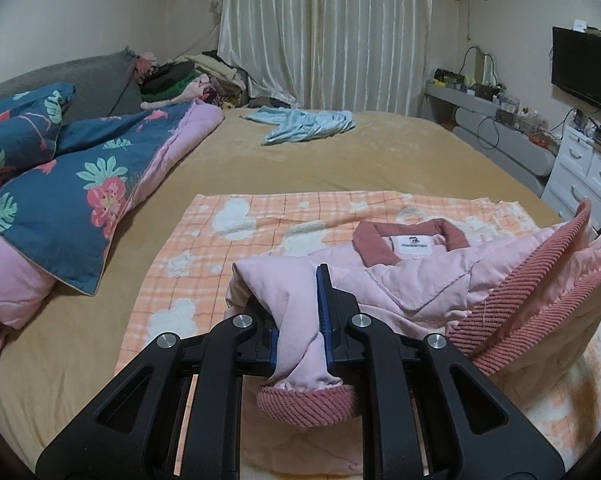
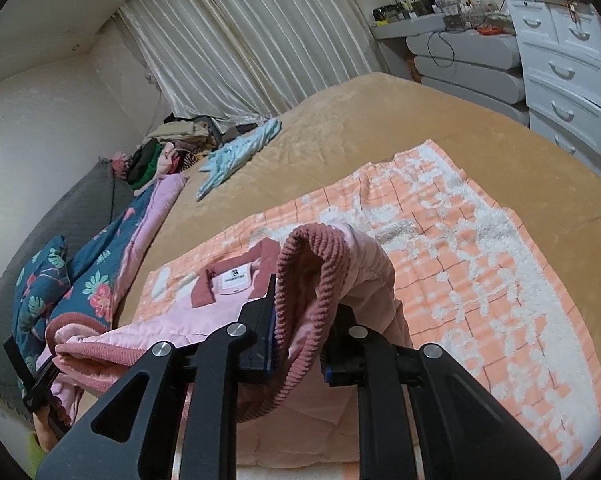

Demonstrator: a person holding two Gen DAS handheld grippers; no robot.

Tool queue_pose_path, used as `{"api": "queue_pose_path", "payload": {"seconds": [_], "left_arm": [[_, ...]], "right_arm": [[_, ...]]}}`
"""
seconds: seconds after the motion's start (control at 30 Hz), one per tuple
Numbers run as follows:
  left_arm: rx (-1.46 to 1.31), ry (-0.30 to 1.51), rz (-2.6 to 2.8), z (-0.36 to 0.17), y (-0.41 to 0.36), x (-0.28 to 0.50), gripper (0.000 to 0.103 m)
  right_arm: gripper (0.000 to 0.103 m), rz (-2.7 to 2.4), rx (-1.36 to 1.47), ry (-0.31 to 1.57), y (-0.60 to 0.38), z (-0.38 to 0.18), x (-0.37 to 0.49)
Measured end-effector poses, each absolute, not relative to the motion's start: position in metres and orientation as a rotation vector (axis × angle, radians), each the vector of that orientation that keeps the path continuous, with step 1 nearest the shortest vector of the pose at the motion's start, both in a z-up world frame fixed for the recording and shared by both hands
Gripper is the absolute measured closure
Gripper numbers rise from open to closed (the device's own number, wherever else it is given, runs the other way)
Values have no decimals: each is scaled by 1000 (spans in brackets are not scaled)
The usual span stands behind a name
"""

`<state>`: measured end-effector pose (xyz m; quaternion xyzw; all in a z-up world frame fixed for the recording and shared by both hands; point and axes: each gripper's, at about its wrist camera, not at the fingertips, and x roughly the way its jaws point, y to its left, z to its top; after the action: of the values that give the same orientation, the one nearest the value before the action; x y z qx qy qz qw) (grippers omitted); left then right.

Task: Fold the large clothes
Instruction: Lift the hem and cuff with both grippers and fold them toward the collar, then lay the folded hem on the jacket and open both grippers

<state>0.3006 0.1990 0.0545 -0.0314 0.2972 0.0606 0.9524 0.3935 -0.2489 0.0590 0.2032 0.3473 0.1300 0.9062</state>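
Left wrist view: a pink quilted jacket (image 1: pixel 420 280) with darker corduroy trim lies on an orange checked blanket (image 1: pixel 236 236). The left gripper (image 1: pixel 298 312) clamps its lining; the right gripper (image 2: pixel 300 320) pinches its ribbed hem. The collar label is unreadable. Beyond the jacket lies a light-blue garment (image 1: pixel 304 124); left, a floral quilt (image 1: pixel 80 176).

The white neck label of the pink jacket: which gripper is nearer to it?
Probably right. The right gripper is beside the label; the left gripper is further below it.

Cream curtains (image 1: pixel 328 32) behind a tan bed (image 1: pixel 300 164); white drawers (image 2: pixel 564 60) beside it.
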Motion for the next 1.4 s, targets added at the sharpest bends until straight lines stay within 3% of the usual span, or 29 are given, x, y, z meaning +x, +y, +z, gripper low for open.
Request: {"api": "queue_pose_path", "payload": {"seconds": [0.13, 0.23, 0.3, 0.5, 0.6, 0.83, 0.97, 1.0, 1.17, 1.4], "left_arm": [[-57, 632, 135, 41, 202, 316, 94], [-61, 650, 140, 33, 203, 327, 93], [-66, 663, 143, 27, 204, 335, 93], [-97, 685, 139, 16, 206, 354, 91], [-127, 701, 127, 14, 206, 363, 86], [-279, 698, 46, 33, 217, 366, 63], [-274, 640, 35, 46, 215, 356, 17], [-232, 609, 66, 52, 214, 351, 13], [-150, 588, 103, 43, 224, 329, 12], [-346, 752, 66, -50, 259, 309, 9]], "right_arm": [[80, 289, 463, 746, -250, 45, 407], [62, 331, 540, 747, -256, 37, 415], [36, 332, 565, 721, -260, 35, 414], [24, 326, 542, 662, -275, 21, 407], [24, 282, 481, 725, -271, -4, 411], [23, 249, 309, 801, -249, -46, 409], [22, 244, 250, 806, -240, -58, 406], [22, 242, 238, 807, -239, -59, 405], [22, 242, 191, 783, -237, -61, 401], [22, 246, 166, 777, -236, -68, 404]]}}
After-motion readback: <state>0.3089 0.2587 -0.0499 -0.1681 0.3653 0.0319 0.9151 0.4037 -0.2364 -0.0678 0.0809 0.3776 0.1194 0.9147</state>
